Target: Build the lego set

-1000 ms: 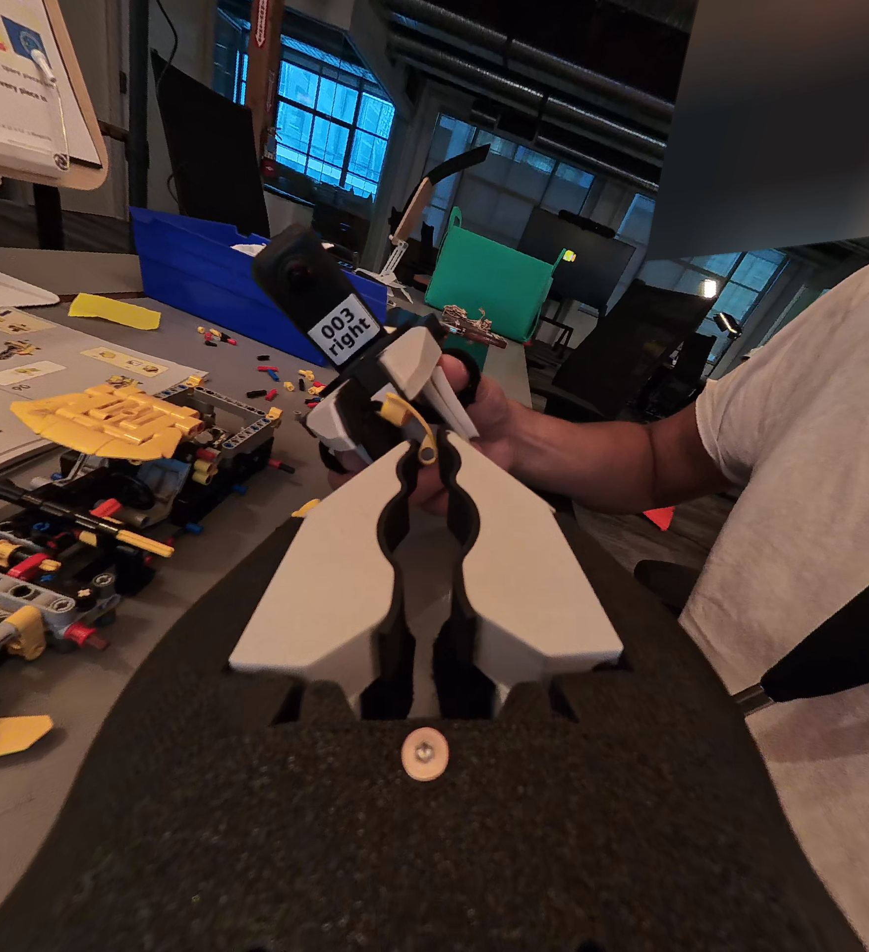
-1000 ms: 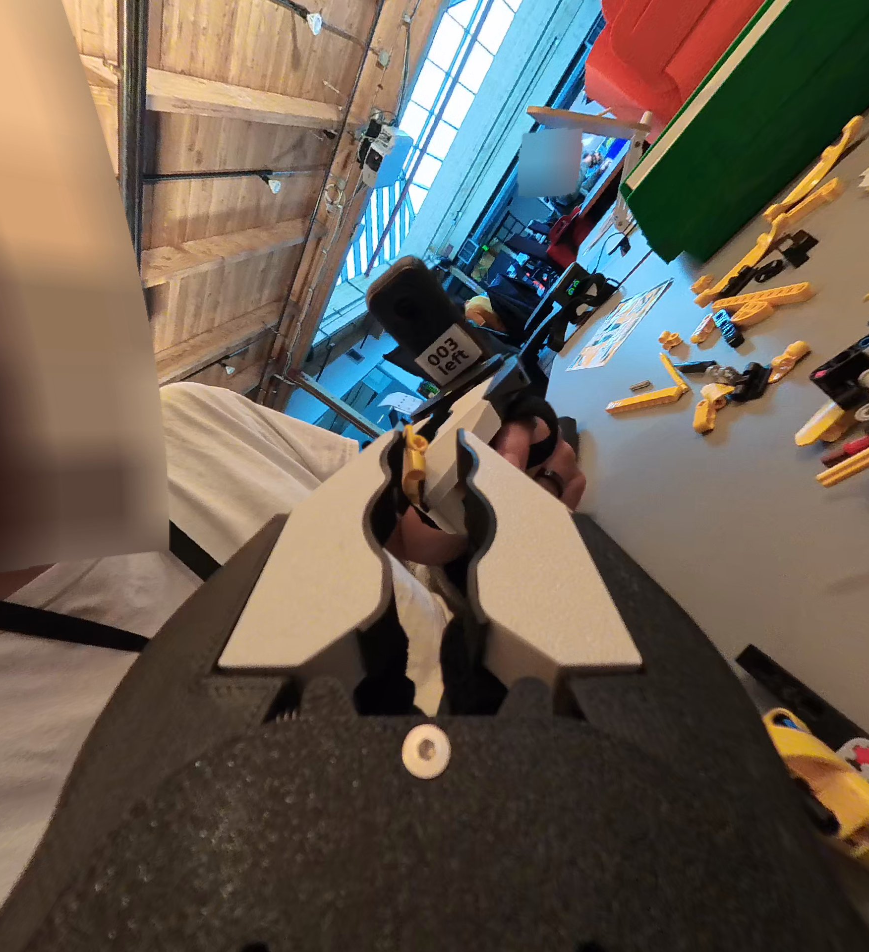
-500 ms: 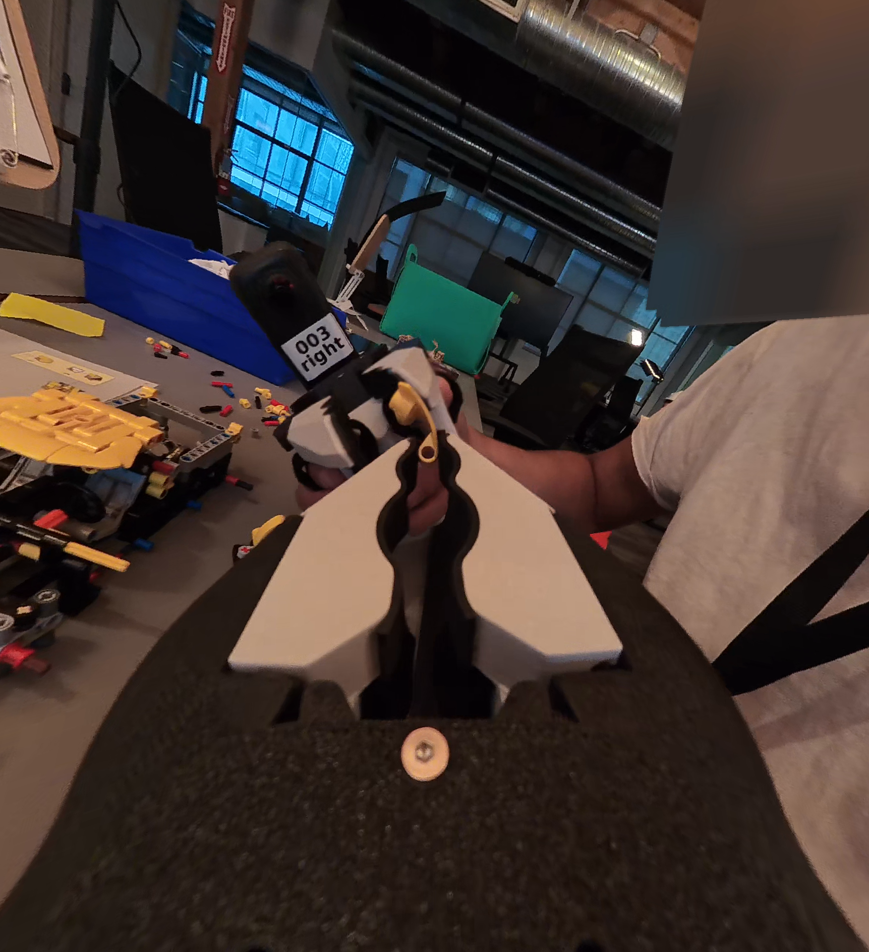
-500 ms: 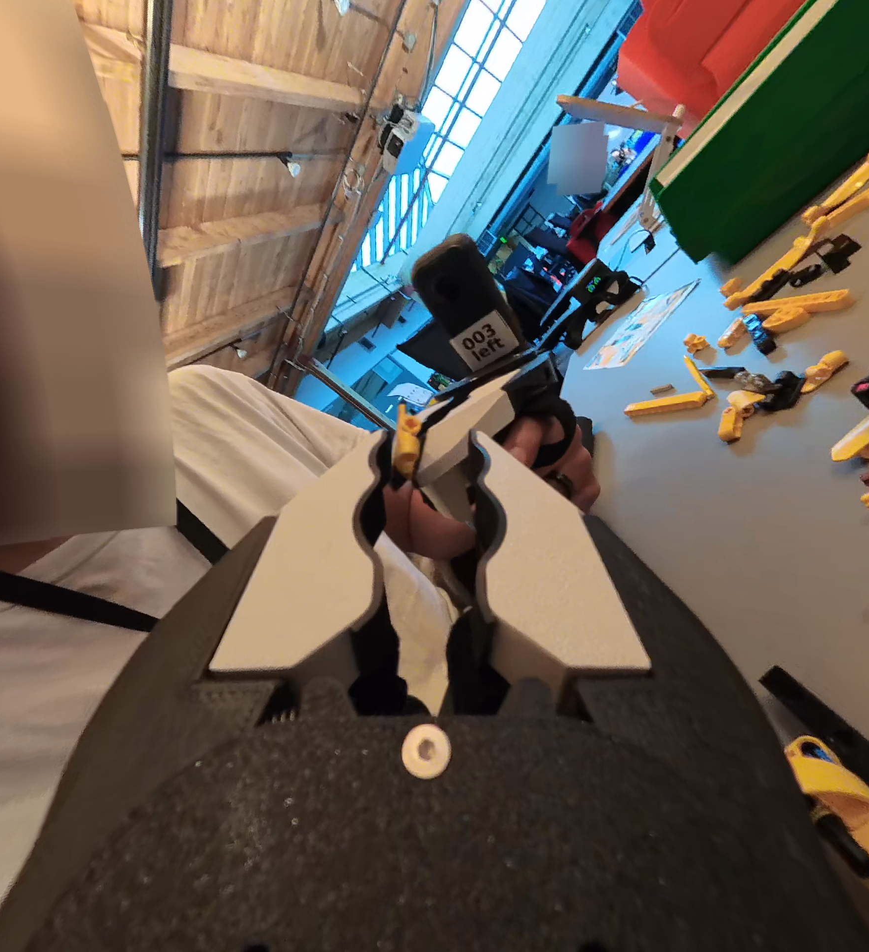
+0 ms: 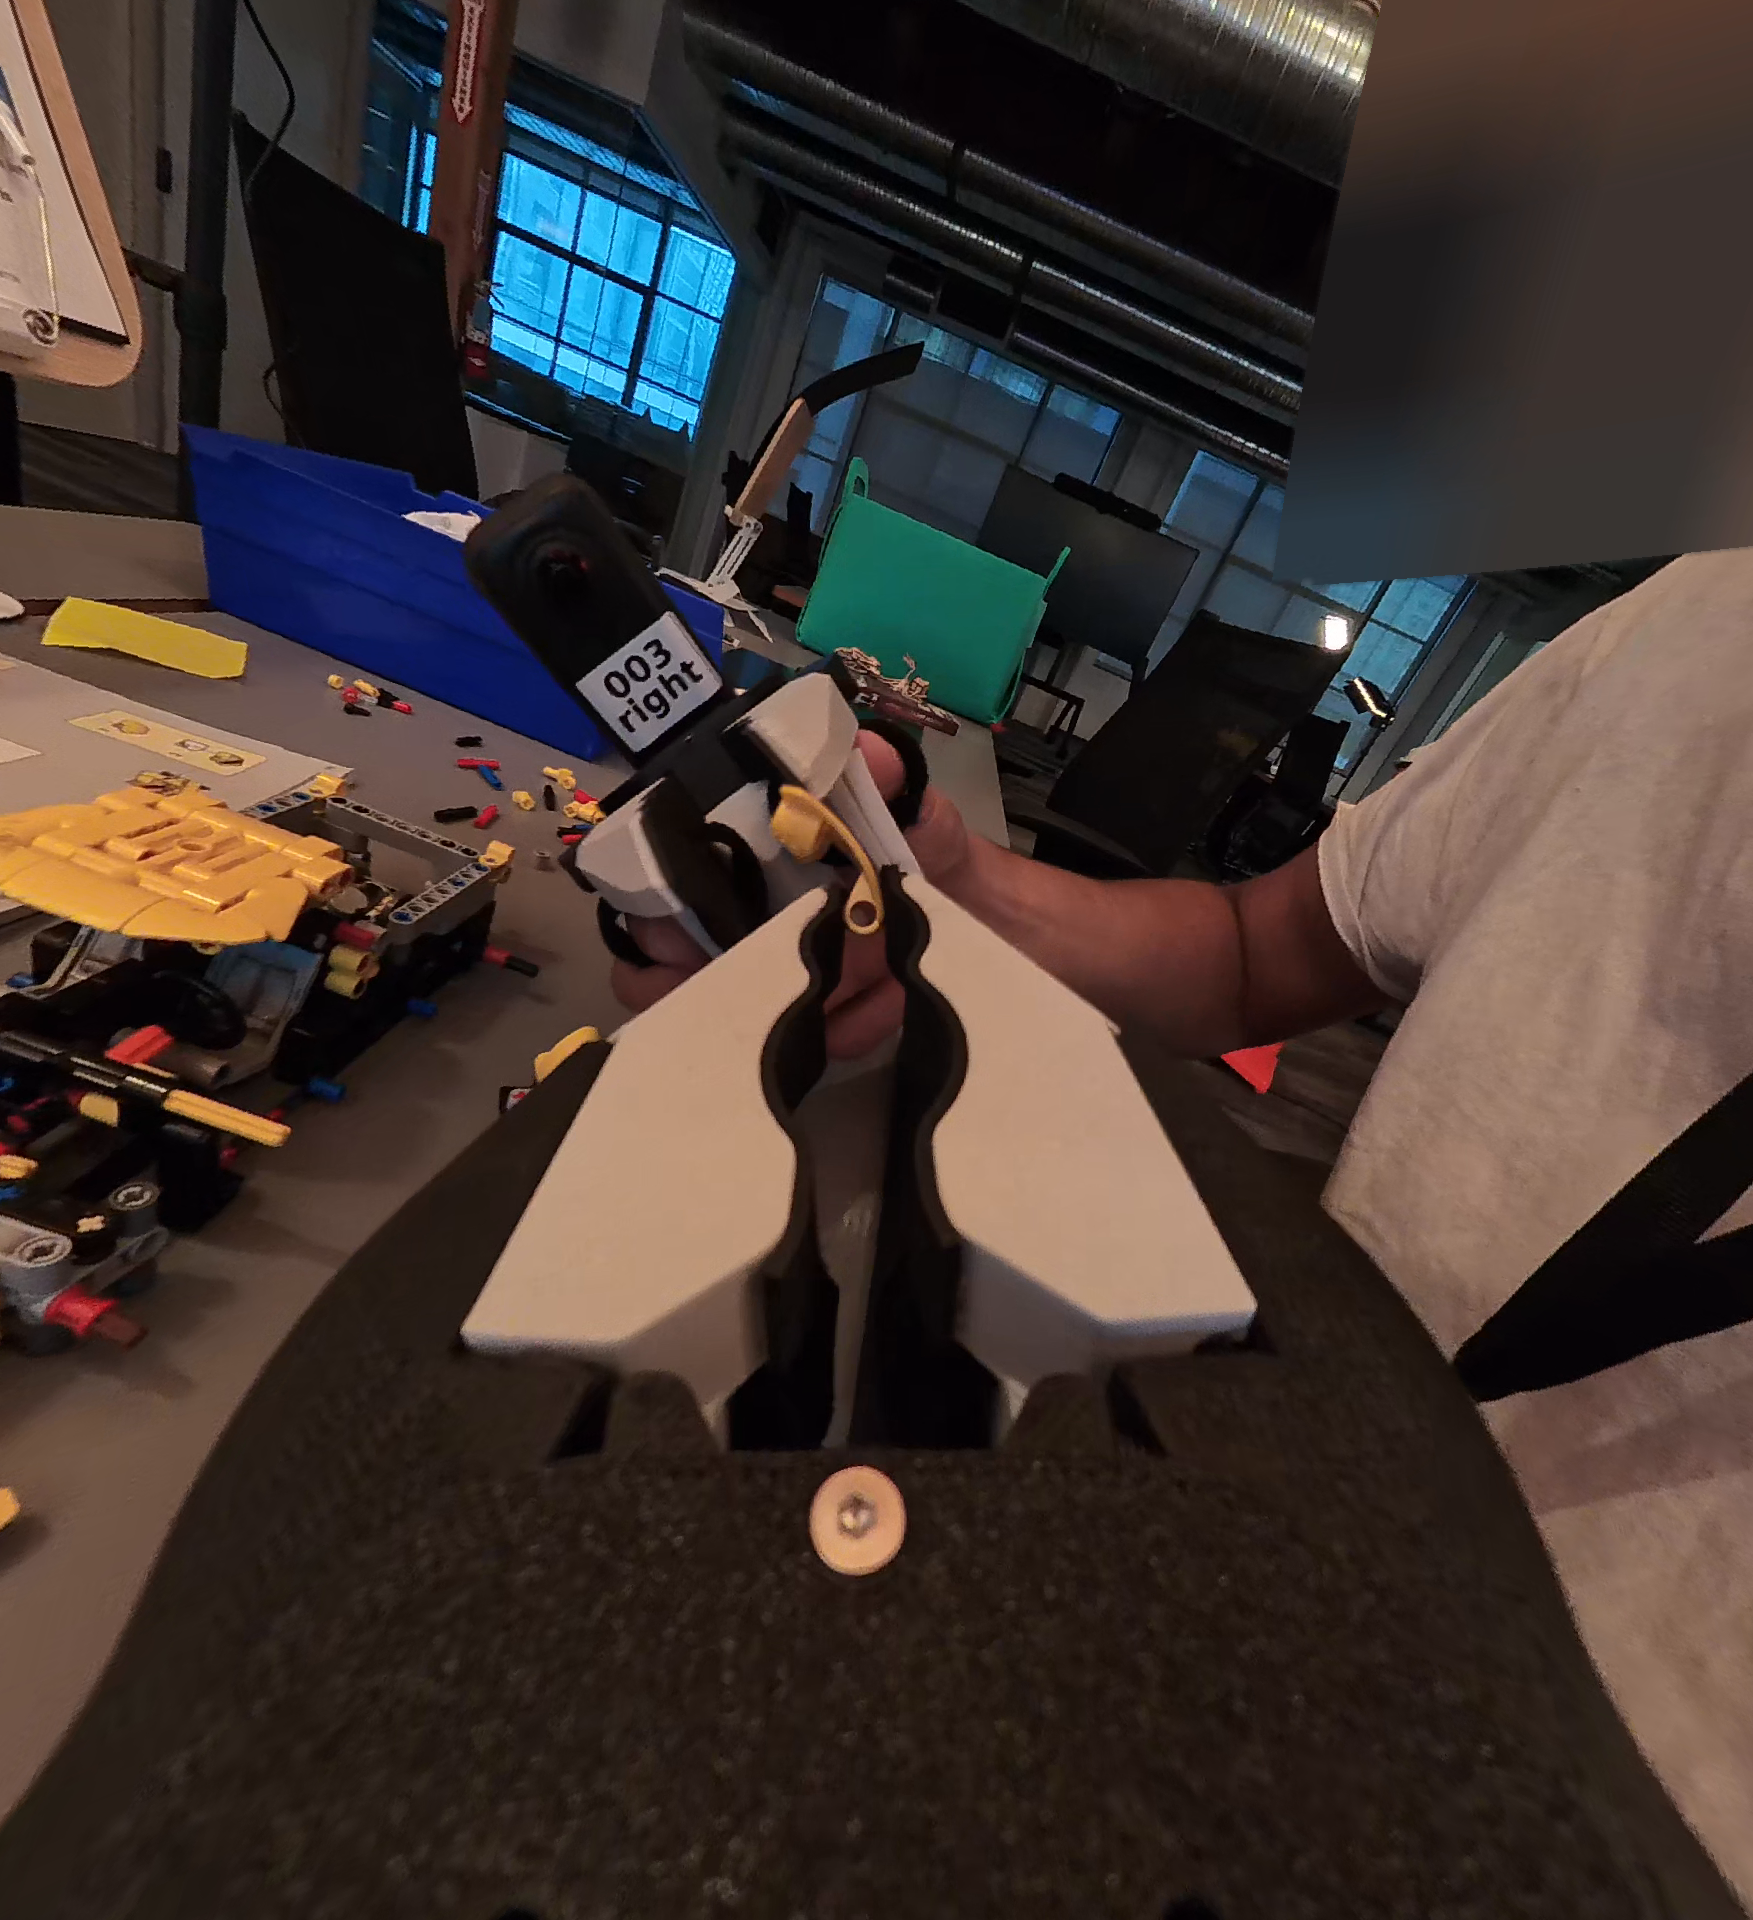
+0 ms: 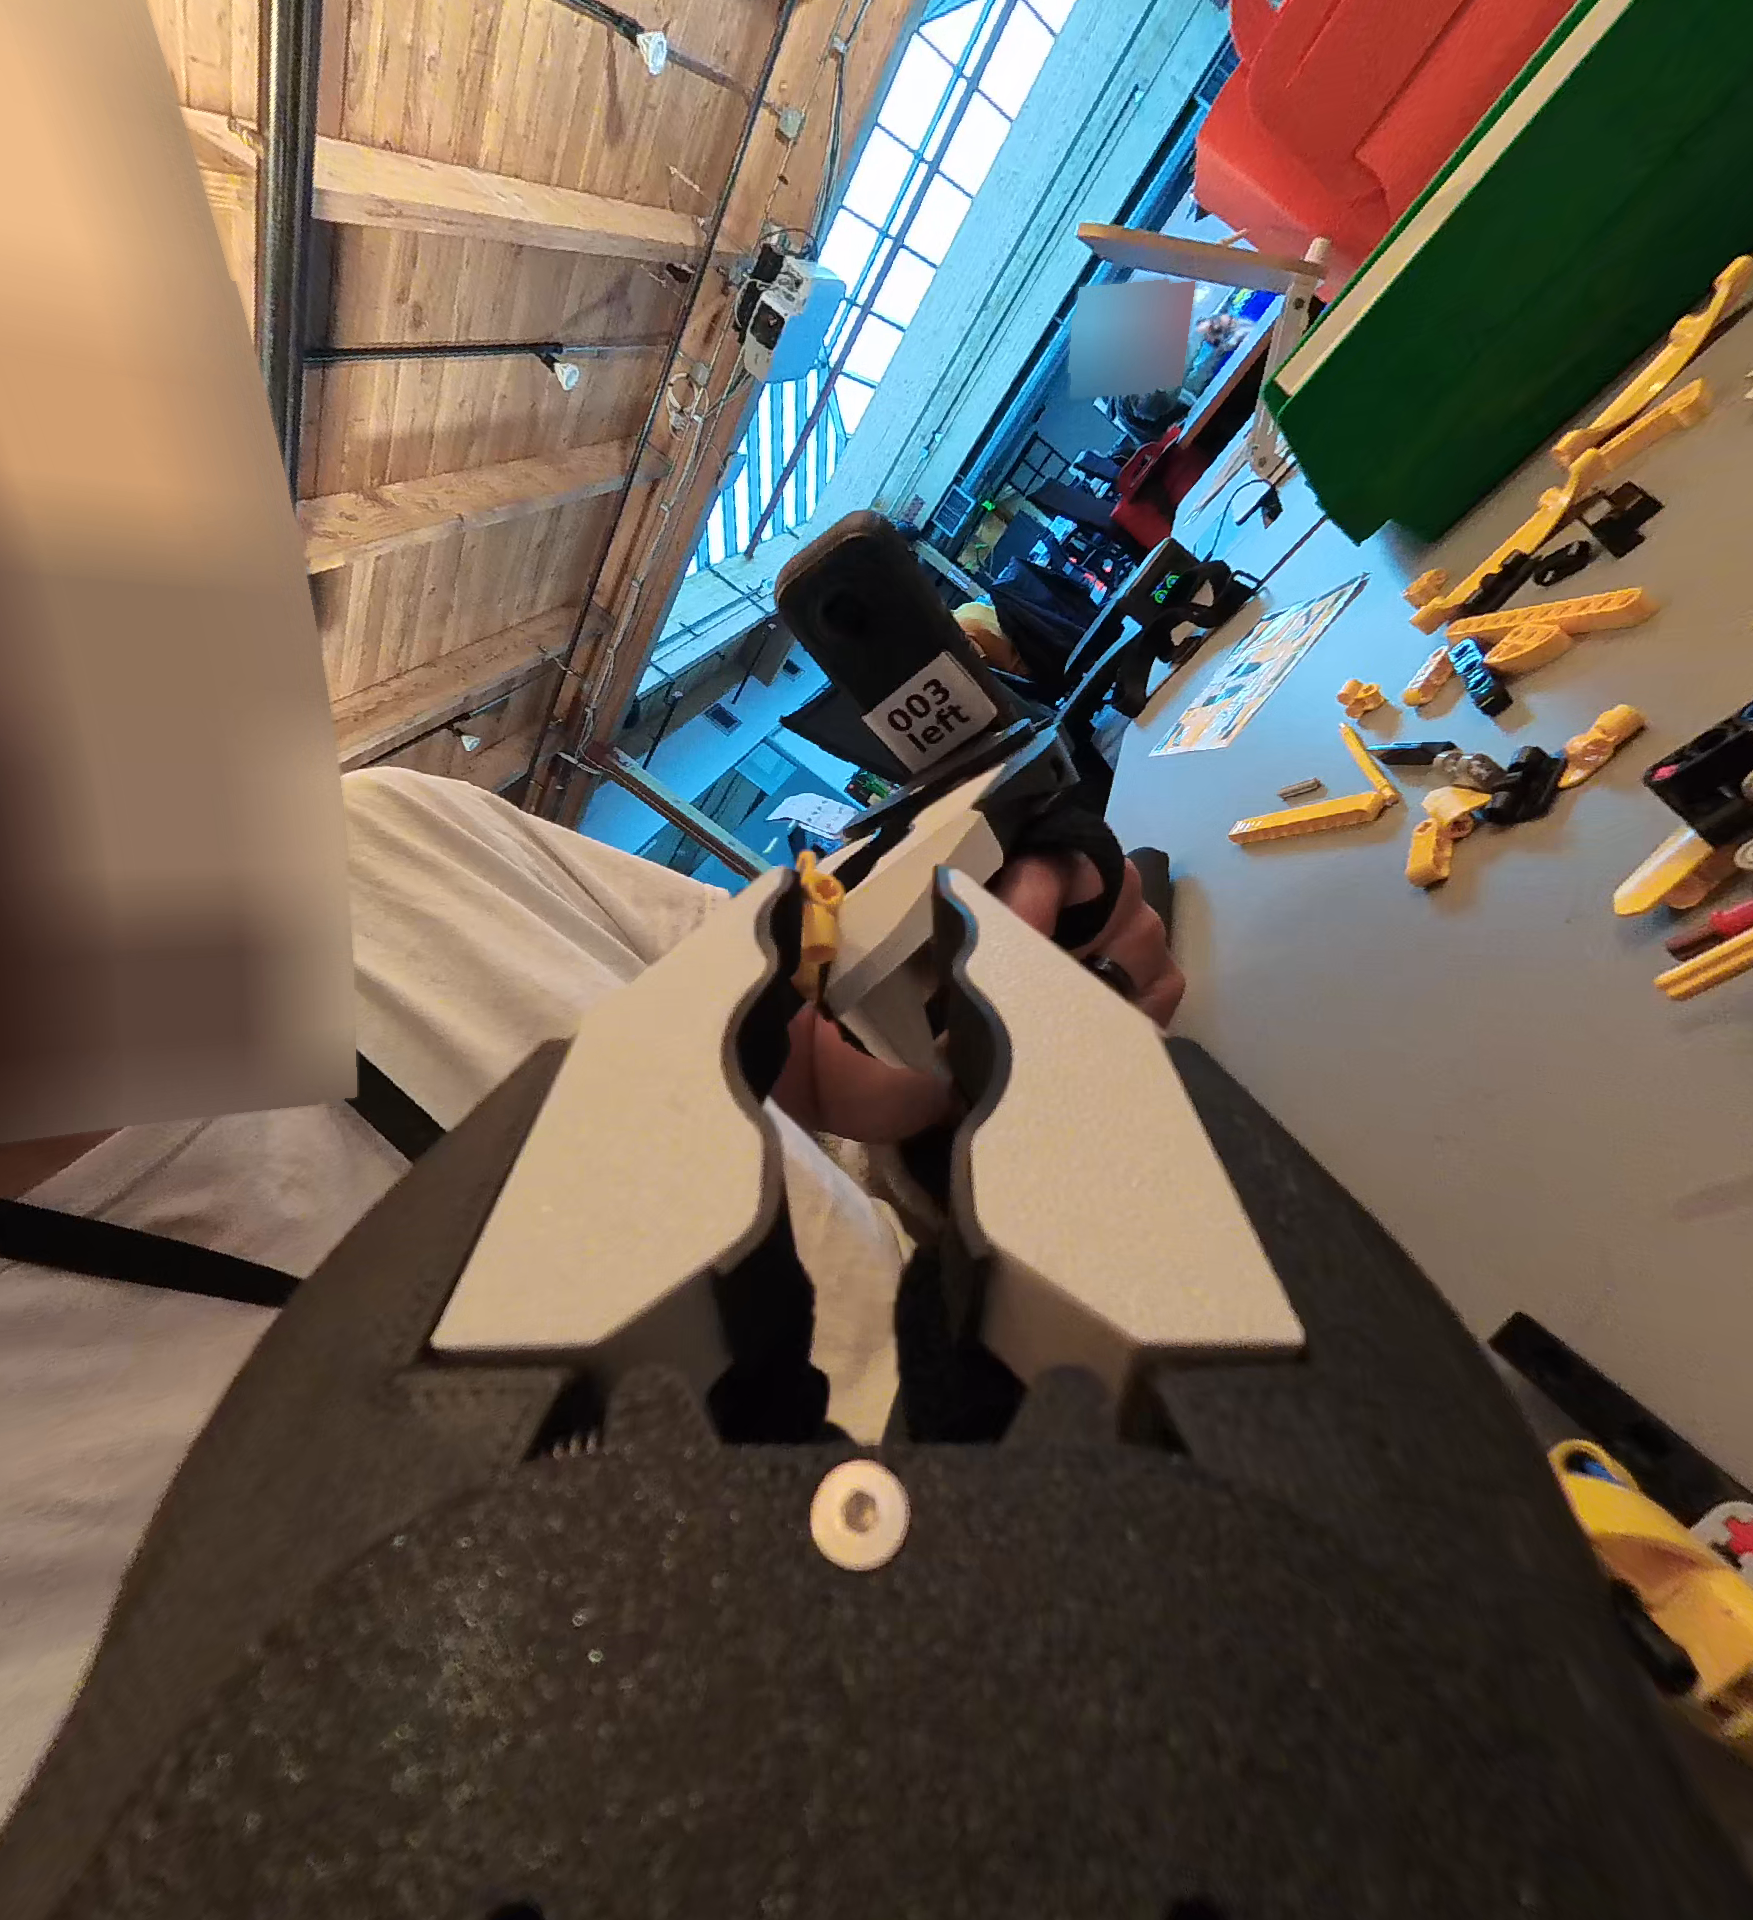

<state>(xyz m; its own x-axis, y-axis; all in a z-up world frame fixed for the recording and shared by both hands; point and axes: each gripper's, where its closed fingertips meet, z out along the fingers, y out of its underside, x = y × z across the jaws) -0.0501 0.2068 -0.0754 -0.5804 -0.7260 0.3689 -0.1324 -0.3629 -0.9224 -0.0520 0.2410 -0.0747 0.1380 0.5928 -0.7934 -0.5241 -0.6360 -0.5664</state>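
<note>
Left of left hand-held gripper [image 5: 864, 914], half-built model [image 5: 176, 935], unseen opposite

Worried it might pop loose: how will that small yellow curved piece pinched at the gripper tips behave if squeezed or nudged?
The yellow curved piece looks like thin, hard, glossy plastic: probably stiff and very light. Pinched only near its end at the left gripper tips, it may pivot or slip.

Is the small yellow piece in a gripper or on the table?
In a gripper, off the table: the yellow piece is pinched at the left gripper tips; the right gripper meets it.
</note>
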